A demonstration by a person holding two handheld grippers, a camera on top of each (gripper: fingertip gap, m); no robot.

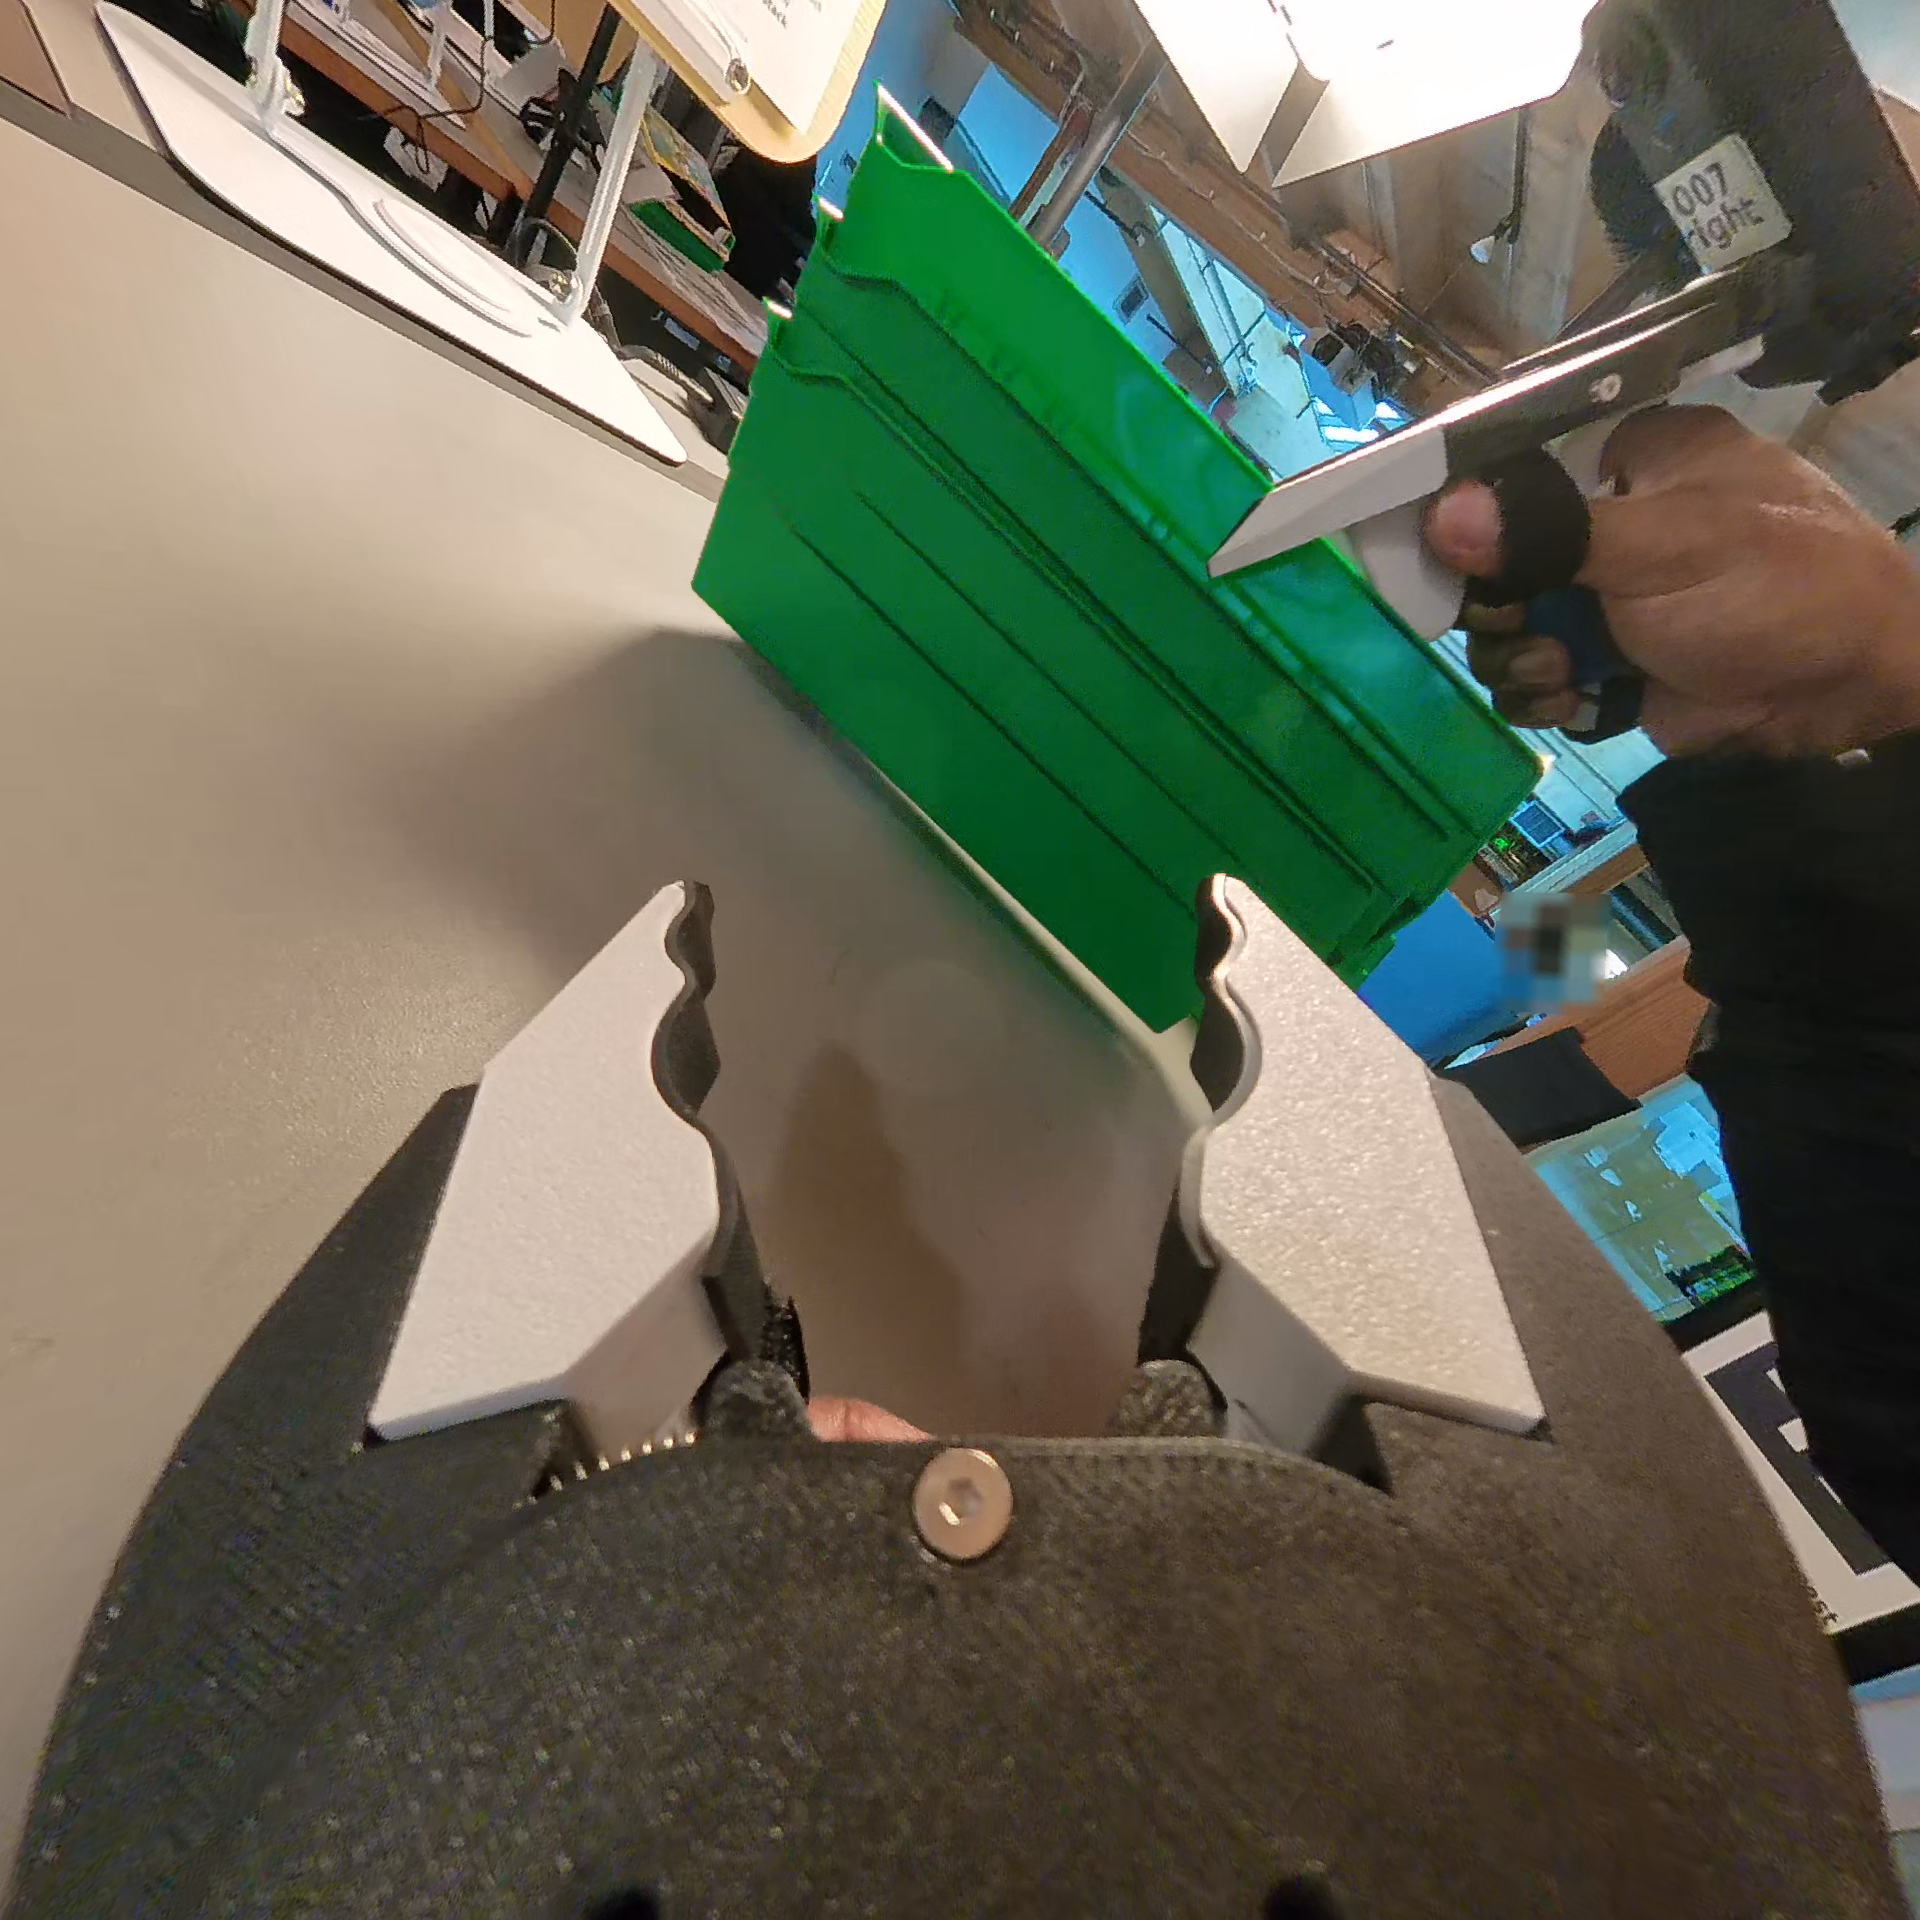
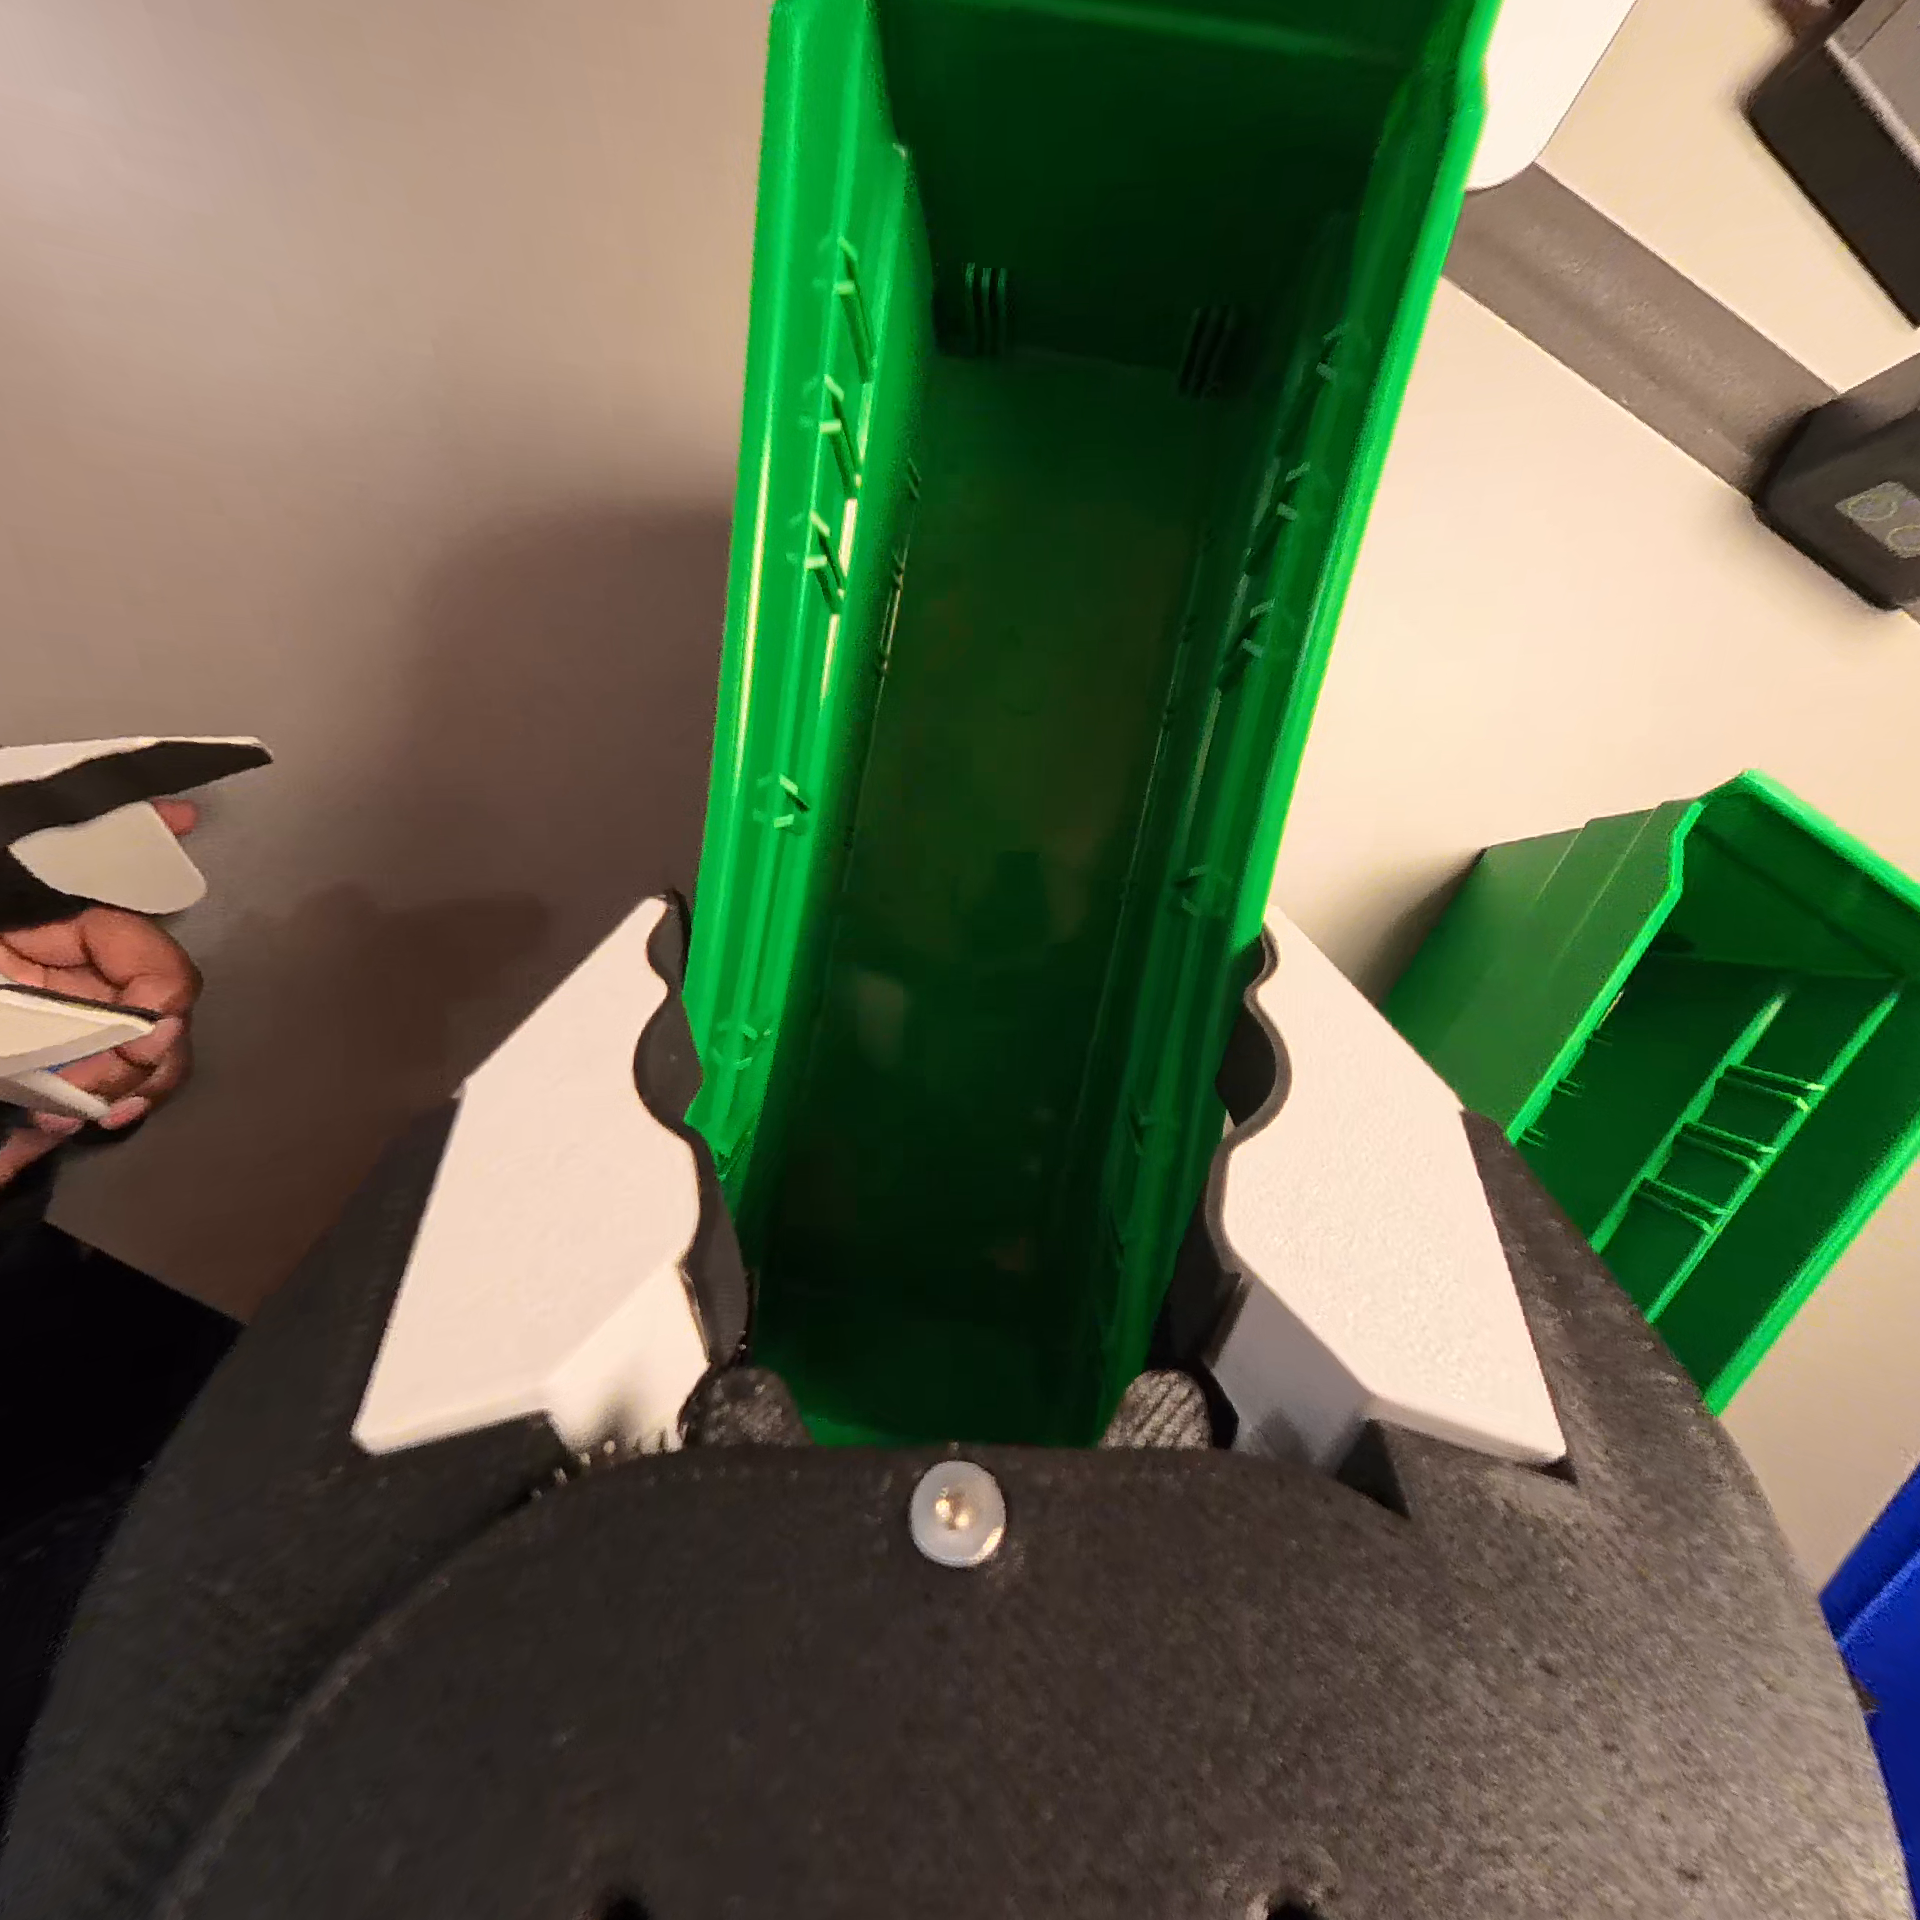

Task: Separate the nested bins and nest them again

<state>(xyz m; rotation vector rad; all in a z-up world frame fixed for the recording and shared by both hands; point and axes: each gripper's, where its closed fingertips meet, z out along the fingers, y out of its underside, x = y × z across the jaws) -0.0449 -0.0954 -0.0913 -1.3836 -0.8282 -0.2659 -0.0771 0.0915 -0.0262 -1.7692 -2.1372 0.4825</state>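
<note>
Filling most of both views, a pale grey counter point(image 1: 312, 727) with a smooth, matte top carried the work, its far edge bordered by a darker strip. Behind it the room was a cluttered workshop: wooden benches with cables, blue wall panels, and a bright white light panel point(image 1: 1351, 62) overhead, all tilted in the left wrist view. A white flat stand base point(image 1: 416, 260) rested on the counter's far side, and dark boxes point(image 2: 1849, 499) sat along its edge in the right wrist view.

A long green bin point(image 2: 1039, 727), lifted off the counter and seen from the side in the left wrist view, was clamped across its width by the right gripper point(image 2: 966, 997), the fingers point(image 2: 561, 1143) pressed against its two outer side walls near the close end. The stepped ridges along its side suggested more than one bin stacked together, though I could not tell how many. A second green bin point(image 2: 1714, 1091) lay tipped on the counter to the right, well apart, and a blue object's corner point(image 2: 1881, 1662) showed at the frame's lower right.

The left gripper point(image 1: 956, 997) hung over bare counter near the lifted bin's lower corner, its fingers wide apart with nothing between them. A person's hand point(image 1: 1714, 592) gripped the right gripper's handle.
</note>
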